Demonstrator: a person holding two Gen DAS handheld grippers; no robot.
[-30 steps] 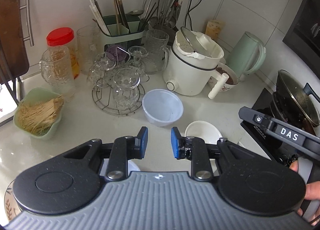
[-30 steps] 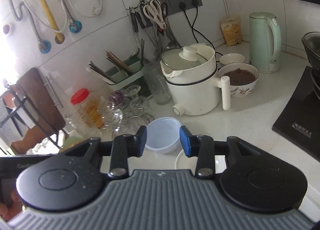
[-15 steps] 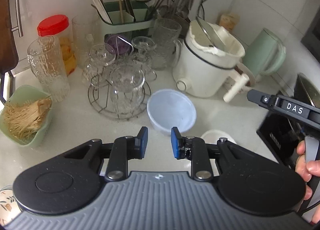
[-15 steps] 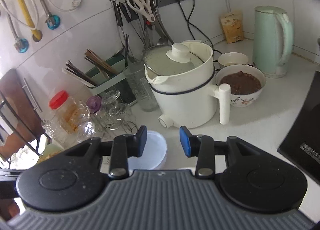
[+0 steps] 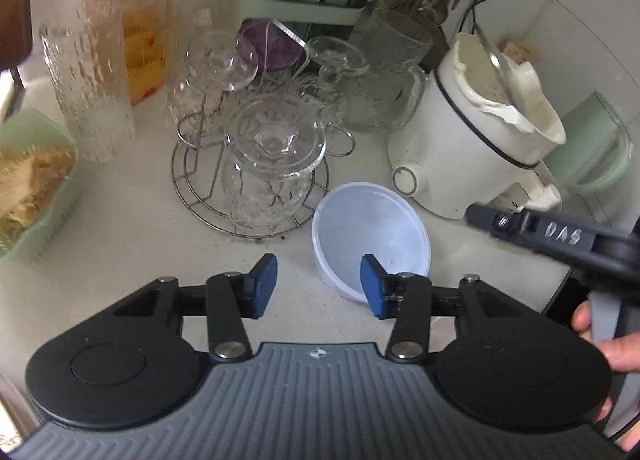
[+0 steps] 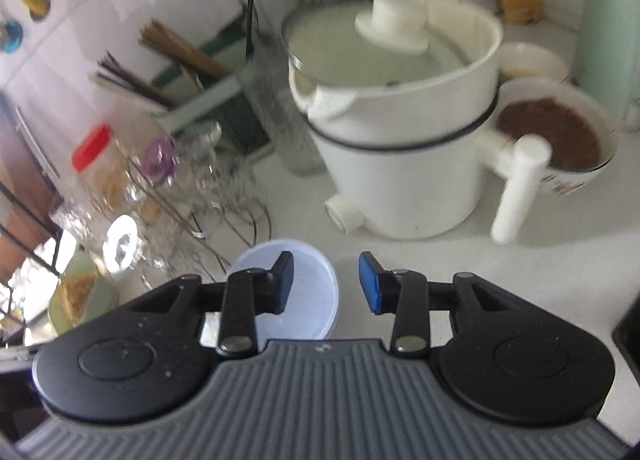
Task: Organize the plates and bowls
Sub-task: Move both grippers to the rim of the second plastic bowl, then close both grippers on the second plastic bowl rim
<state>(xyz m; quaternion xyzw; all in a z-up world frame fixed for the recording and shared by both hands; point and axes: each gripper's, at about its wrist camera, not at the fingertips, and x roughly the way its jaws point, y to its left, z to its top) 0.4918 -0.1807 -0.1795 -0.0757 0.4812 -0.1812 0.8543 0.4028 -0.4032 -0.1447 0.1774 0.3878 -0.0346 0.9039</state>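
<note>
the plastic bowl (image 5: 370, 238) is pale, translucent bluish-white, round, with a thin rolled rim, and it sits tilted on the white counter (image 5: 120, 236). the left gripper (image 5: 318, 286) has its fingers apart; its right pad overlaps the bowl's near rim, though contact is hard to judge. the right gripper (image 6: 326, 282) is also spread, holding nothing, the bowl under its left finger.

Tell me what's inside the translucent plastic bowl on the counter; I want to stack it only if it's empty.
The translucent plastic bowl looks empty apart from a few dark specks. The left hand-held gripper has its right finger in front of the near rim, hiding part of the inside.
</note>
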